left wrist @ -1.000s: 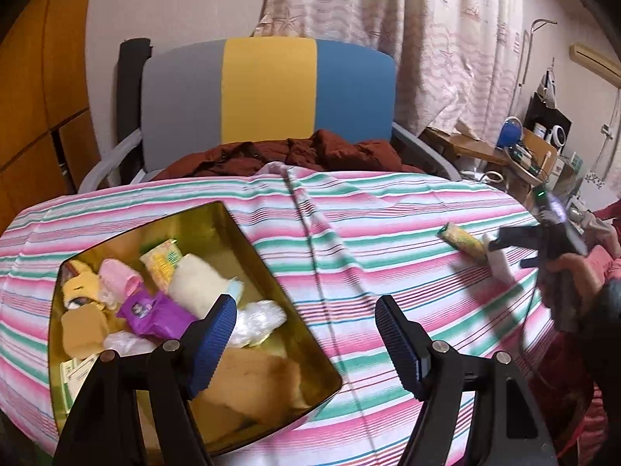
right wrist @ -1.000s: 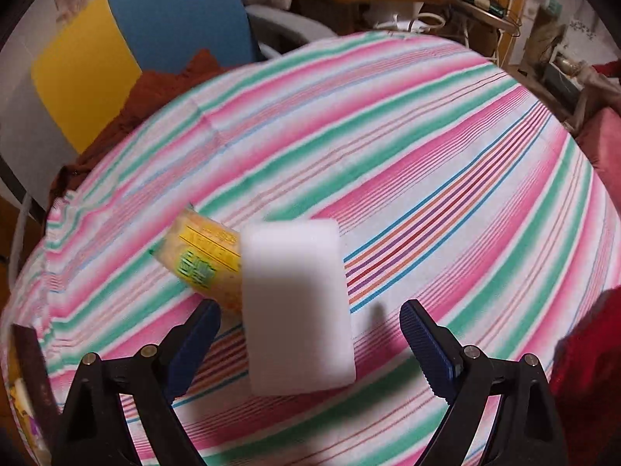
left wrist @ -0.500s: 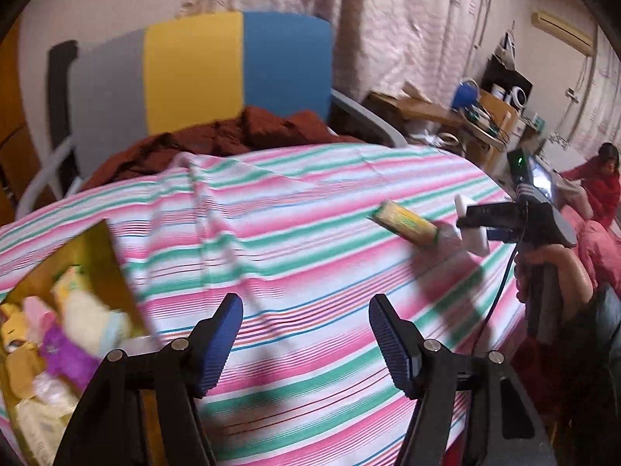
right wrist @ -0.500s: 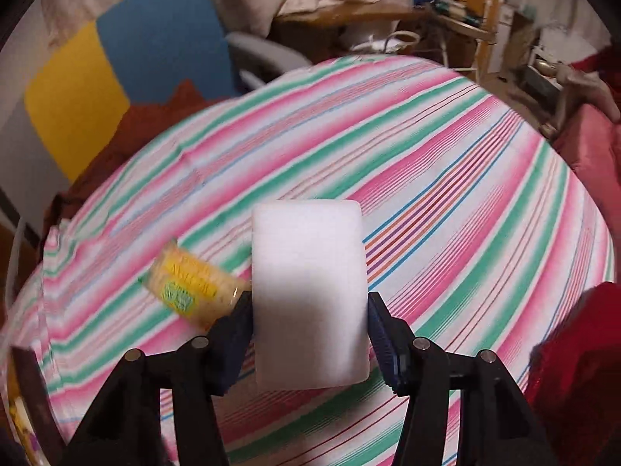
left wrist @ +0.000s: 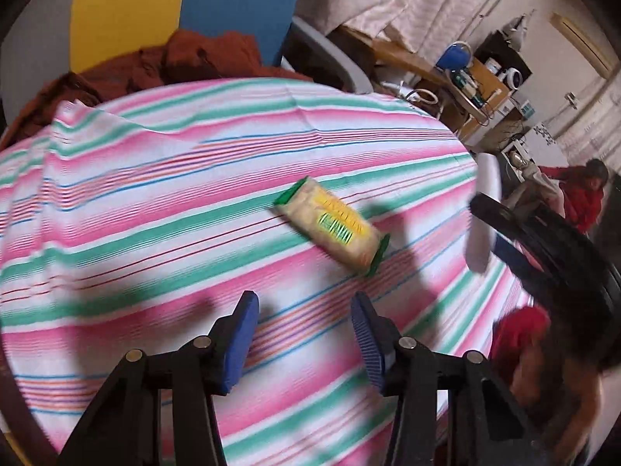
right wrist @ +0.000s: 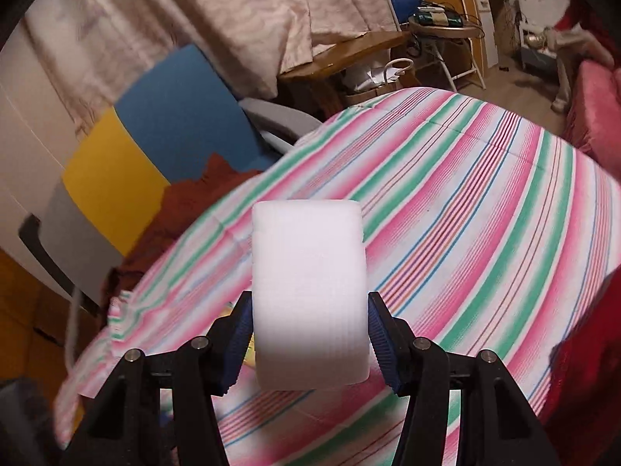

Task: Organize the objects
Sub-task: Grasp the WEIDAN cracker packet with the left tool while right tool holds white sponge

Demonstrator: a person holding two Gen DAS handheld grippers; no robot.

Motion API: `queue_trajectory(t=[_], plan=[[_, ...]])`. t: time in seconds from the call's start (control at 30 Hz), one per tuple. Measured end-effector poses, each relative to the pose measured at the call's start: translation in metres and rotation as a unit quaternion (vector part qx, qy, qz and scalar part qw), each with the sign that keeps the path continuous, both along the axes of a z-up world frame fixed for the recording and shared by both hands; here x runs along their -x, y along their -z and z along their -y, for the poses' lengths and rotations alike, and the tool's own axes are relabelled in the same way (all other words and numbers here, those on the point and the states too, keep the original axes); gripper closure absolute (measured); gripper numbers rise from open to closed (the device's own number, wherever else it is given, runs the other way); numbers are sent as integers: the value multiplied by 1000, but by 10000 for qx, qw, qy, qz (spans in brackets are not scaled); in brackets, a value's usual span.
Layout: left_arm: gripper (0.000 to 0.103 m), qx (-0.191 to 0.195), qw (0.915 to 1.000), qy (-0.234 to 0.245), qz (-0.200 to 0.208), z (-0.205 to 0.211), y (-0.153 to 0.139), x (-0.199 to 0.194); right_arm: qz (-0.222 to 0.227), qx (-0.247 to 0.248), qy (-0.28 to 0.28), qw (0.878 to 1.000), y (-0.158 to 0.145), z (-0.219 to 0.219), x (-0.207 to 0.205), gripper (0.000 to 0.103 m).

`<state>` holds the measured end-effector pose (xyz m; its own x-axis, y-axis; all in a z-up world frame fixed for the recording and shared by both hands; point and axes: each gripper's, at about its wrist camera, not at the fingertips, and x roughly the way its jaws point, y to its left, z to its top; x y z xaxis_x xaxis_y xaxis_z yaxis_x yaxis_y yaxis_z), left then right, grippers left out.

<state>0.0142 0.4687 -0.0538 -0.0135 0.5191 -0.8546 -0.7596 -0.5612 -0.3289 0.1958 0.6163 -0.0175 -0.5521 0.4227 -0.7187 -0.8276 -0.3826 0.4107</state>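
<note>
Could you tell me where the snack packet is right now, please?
In the left wrist view the snack packet lies on the striped tablecloth, ahead of the open left gripper.

White sponge (right wrist: pixel 308 295) — pink-green striped cloth (left wrist: pixel 163 202) — yellow-green packet (left wrist: pixel 333 229).

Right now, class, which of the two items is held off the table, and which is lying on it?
The white sponge is held between the right gripper's fingers; the yellow packet lies on the cloth.

Striped cloth-covered table (left wrist: pixel 163 178) — one yellow-green snack pkt (left wrist: pixel 333 227) lying on it.
</note>
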Motion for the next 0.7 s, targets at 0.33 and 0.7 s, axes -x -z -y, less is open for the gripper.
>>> queue_trajectory(t=[0.33,0.7], plan=[[35,253,9934,-891,670,-73,28,24,-649,274,-165,9974,2,-1,-7,44],[29,1178,9911,-612,-21,-128,50,14,-1002,502,-62,9937,6,-8,-21,44]])
